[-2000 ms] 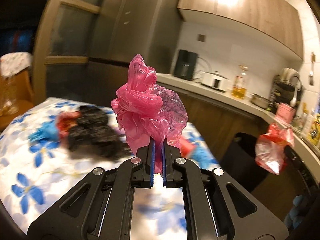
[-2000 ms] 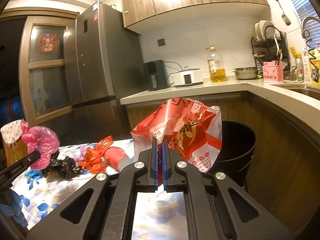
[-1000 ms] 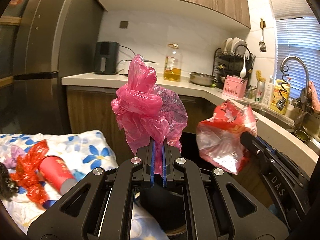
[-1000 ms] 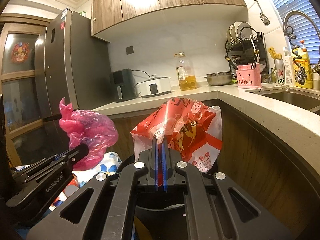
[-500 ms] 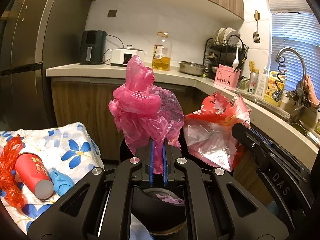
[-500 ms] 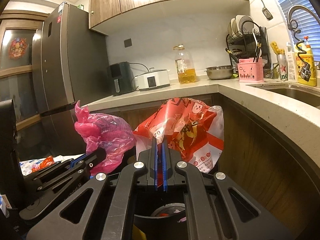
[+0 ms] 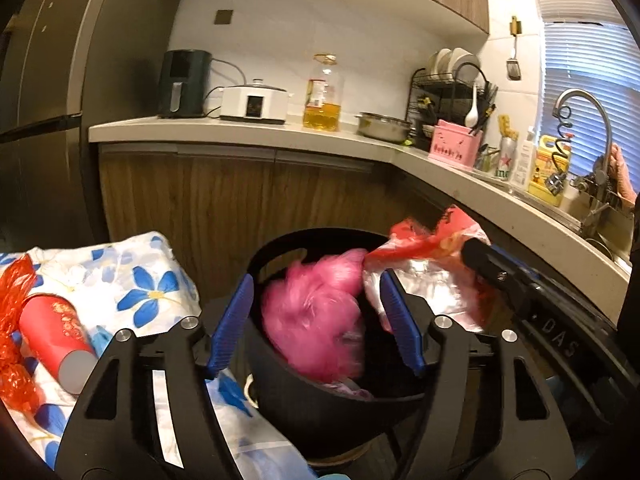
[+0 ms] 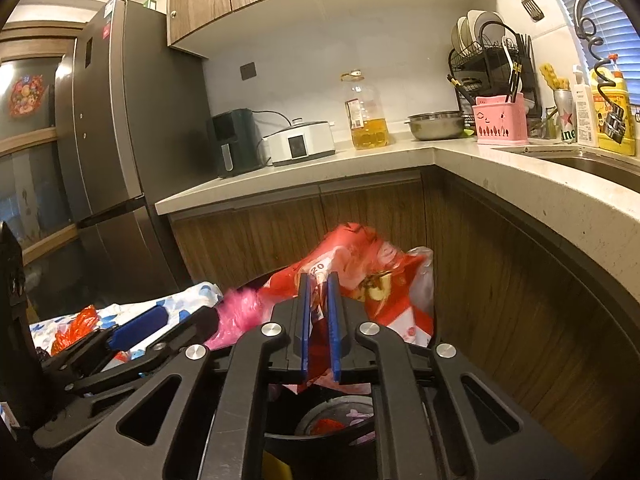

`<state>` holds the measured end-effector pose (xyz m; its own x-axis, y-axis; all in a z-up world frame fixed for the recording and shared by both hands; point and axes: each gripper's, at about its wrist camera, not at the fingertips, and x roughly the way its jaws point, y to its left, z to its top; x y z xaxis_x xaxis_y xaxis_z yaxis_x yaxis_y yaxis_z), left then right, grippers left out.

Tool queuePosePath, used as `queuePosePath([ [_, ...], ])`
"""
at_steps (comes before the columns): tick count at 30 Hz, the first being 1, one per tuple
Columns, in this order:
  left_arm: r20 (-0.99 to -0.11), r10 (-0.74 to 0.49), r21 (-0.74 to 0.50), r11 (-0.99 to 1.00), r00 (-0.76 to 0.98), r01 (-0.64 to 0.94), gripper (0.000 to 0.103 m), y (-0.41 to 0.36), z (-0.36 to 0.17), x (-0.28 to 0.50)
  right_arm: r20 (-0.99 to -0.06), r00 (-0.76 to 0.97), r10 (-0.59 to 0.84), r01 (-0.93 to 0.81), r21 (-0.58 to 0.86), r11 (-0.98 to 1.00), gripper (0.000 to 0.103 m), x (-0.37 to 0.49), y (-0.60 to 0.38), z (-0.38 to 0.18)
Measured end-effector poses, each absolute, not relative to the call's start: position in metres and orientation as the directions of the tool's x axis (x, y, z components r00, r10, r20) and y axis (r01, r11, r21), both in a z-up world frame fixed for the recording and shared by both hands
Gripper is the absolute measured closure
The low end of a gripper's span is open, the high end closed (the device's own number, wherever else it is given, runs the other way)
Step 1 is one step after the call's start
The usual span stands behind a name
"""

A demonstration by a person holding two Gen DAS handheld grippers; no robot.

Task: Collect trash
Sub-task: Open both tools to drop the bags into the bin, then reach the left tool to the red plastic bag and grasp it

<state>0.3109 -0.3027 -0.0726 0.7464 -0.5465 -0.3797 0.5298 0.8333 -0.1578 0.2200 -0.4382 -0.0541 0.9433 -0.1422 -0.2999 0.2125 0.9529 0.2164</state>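
My left gripper (image 7: 316,322) is wide open above the black trash bin (image 7: 320,404). The pink plastic bag (image 7: 316,320) is blurred, free of the fingers, dropping into the bin; it also shows in the right wrist view (image 8: 236,320). My right gripper (image 8: 319,328) has its jaws slightly parted over the bin (image 8: 328,436), with the red-and-white plastic bag (image 8: 380,280) between them and blurred; the bag shows in the left wrist view (image 7: 424,272) beside the pink one. A red paper cup (image 7: 56,336) and red cellophane (image 7: 12,312) lie on the floral table.
The floral tablecloth (image 7: 136,280) edge sits left of the bin. Wooden cabinets (image 8: 360,232) and the countertop (image 8: 500,176) curve behind and right. A fridge (image 8: 108,160) stands at left. The left gripper body (image 8: 120,344) is close beside my right gripper.
My left gripper has opened wide and let go of the pink bag, which drops into the bin. My right gripper's jaws have parted and the red bag has sunk lower.
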Motion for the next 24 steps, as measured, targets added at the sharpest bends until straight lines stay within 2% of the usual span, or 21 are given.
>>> queuePosePath([
  [5, -0.377, -0.502, -0.178, 0.864, 0.778, 0.471, 0.028, -0.282, -0.073, 0.309, -0.287, 0.946, -0.148, 0.216, 0.219, 0.952, 0.074, 0.214, -0.438, -0.053],
  [10, -0.362, -0.426, -0.173, 0.905, 0.829, 0.389, 0.022, -0.260, -0.068, 0.296, -0.278, 0.950, -0.143, 0.211, 0.233, 0.949, 0.064, 0.206, -0.434, -0.051],
  [15, -0.341, -0.332, -0.173, 0.942, 0.879, 0.288, 0.021, -0.228, -0.064, 0.277, -0.264, 0.958, -0.112, 0.179, 0.244, 0.953, 0.049, 0.195, -0.423, -0.049],
  [24, -0.342, -0.133, -0.194, 0.979, 0.930, 0.068, 0.020, -0.150, -0.068, 0.239, -0.258, 0.966, -0.011, 0.078, 0.254, 0.964, 0.035, 0.180, -0.387, -0.049],
])
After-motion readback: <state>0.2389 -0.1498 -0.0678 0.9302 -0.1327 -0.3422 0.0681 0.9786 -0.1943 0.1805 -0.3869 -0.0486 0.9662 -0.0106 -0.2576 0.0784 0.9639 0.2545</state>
